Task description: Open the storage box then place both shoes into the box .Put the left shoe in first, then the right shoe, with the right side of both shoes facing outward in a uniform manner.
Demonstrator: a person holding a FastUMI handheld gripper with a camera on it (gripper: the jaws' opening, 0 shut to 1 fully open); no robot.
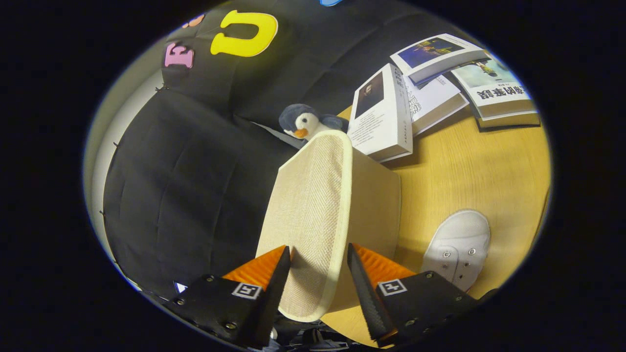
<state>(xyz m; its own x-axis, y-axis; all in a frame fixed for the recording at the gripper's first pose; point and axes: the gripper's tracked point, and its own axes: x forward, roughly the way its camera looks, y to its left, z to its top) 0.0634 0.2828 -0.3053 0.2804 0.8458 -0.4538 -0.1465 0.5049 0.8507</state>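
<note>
While the gripper (318,274) has the storage box (376,195) lid (313,215) between its fingers, seemingly pinched w/ jaws nearly closed, lid's long axis runs straight ahead; white shoe (459,244) sits just right of fingers on the table (469,166)

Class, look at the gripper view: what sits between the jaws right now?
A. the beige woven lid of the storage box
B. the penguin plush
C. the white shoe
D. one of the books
A: the beige woven lid stands between the gripper's jaws, while the white shoe lies off to one side on the table.
</note>
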